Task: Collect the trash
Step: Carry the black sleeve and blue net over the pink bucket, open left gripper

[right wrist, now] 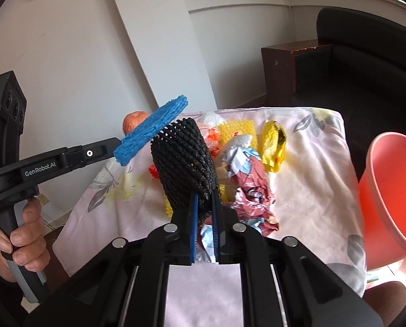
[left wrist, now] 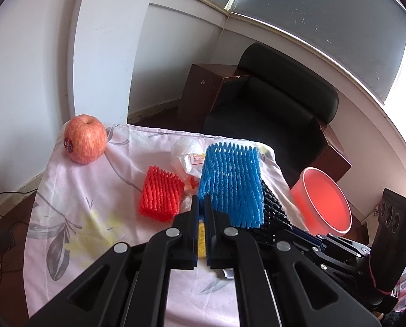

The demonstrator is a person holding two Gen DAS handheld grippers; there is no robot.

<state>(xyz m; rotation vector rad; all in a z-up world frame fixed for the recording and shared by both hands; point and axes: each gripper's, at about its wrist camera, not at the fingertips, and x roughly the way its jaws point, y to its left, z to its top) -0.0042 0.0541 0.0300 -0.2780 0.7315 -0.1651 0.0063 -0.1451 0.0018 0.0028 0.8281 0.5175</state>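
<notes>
While both hands hover over the cloth, each gripper has a foam net pinched tight.

Left gripper (left wrist: 201, 204) clamps the blue net (left wrist: 231, 182); right gripper (right wrist: 205, 204) squeezes the black net (right wrist: 185, 169), both lifted clear, probably bound for the red bucket (right wrist: 393, 190) beside the table (right wrist: 312, 179). Wrappers (right wrist: 253, 190) and a red net (left wrist: 160, 197) wait there.

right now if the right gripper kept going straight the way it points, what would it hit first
Probably the crumpled maroon wrapper on the cloth-covered table. The right gripper, shut on the black foam net, points down at that pile; depth is unclear.
</notes>
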